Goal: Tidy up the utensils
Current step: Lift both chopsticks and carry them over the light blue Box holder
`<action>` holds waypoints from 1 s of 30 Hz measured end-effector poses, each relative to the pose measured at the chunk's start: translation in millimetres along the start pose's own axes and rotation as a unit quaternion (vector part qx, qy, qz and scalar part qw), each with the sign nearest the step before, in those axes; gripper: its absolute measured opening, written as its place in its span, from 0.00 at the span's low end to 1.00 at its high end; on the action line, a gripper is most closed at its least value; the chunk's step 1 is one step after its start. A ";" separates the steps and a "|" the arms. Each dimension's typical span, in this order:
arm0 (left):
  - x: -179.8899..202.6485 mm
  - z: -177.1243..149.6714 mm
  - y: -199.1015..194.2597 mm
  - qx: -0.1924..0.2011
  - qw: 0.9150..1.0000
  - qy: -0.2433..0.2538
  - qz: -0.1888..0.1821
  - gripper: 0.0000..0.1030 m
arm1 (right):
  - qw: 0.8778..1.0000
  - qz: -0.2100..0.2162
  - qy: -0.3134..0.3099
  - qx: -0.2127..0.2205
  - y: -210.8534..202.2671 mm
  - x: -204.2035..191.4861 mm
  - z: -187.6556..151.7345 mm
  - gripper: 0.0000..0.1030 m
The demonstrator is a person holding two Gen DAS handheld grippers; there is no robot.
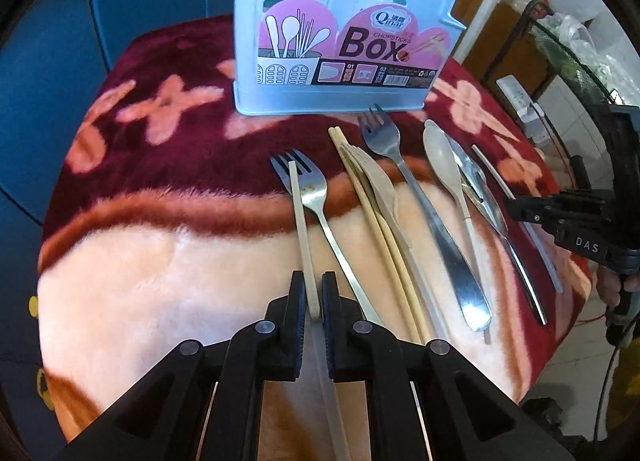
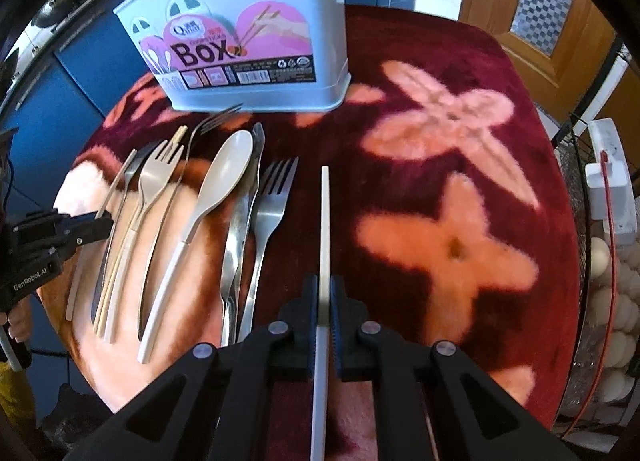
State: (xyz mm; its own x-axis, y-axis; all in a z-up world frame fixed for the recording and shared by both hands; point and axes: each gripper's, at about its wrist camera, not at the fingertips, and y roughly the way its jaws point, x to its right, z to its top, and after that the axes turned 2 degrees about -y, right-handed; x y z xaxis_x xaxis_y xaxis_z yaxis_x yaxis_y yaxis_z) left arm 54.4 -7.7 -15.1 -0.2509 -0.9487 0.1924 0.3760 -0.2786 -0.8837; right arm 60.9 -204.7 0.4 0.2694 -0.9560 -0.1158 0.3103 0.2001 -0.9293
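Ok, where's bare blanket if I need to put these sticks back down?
Free: the wide flowered blanket right of the right gripper's stick, and the pale patch left of the left stick. Crowded: the row of forks, spoons and chopsticks between them, up to the box.

I see a plush blanket [image 2: 448,189] spread over the table, dark red with pink and orange flower shapes and a pale cream band nearest me; blue cabinet fronts [image 1: 52,73] stand behind it; a wooden door [image 2: 532,9] with a patterned glass pane sits at the far right; beside the table's right edge I make out a wire basket of pale eggs [image 2: 616,301], with a white power strip [image 2: 612,189] and a red cable [image 2: 606,245] above it.
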 end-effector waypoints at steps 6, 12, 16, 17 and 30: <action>-10.2 6.7 0.4 -0.010 0.999 -0.019 -0.035 0.07 | 0.999 0.015 0.014 -0.025 0.4 6.1 7.2 0.07; -8.8 2.4 -25.1 0.046 0.996 -0.025 -0.065 0.05 | 0.998 0.036 0.048 0.025 -20.6 14.3 -1.8 0.06; -5.4 4.4 -52.0 0.101 0.993 -0.023 -0.063 0.04 | 0.994 0.042 0.048 0.088 -49.4 9.5 -7.0 0.06; -5.2 5.6 -60.0 0.116 0.991 -0.024 -0.064 0.04 | 0.992 0.045 0.047 0.107 -58.0 7.8 -8.0 0.06; 6.5 56.7 -116.9 0.224 0.973 -0.013 -0.059 0.04 | 0.963 0.040 0.049 0.261 -128.5 -4.0 28.0 0.06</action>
State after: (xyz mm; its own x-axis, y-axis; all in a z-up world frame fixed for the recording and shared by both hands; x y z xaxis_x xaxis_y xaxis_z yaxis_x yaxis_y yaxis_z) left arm 59.3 10.2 113.6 -0.2956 -0.9076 0.2981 0.6987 -0.4182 -0.5805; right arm 45.5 -220.6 130.2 0.2313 -0.9439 -0.2356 0.7149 0.3292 -0.6169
